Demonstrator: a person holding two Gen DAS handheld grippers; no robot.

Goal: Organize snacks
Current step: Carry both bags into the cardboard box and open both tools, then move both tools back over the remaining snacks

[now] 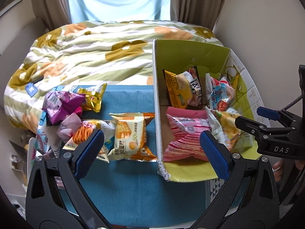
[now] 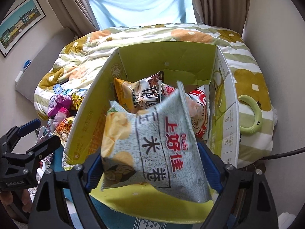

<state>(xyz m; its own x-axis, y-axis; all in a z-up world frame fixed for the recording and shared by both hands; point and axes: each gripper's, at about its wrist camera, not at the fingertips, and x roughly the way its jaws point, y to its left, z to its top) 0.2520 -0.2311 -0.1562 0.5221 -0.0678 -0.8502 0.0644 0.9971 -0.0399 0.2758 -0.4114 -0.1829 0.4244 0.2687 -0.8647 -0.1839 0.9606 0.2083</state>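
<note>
My right gripper (image 2: 152, 164) is shut on a pale green Oishi rice-roll bag (image 2: 152, 143) and holds it over the open green cardboard box (image 2: 167, 57); the bag also shows in the left wrist view (image 1: 226, 126). The box holds several packs, among them a yellow chip bag (image 1: 178, 92) and a pink striped pack (image 1: 185, 137). My left gripper (image 1: 150, 147) is open and empty above the blue cloth (image 1: 133, 181), near an orange-and-white egg cake pack (image 1: 131, 137) outside the box's left wall. More loose snacks (image 1: 64, 105) lie to the left.
A floral quilt (image 1: 85, 53) covers the bed behind the box. A green ring-shaped object (image 2: 251, 114) lies on the quilt right of the box. A curtained window (image 1: 120, 0) is at the back, and a framed picture (image 2: 19, 24) hangs on the left wall.
</note>
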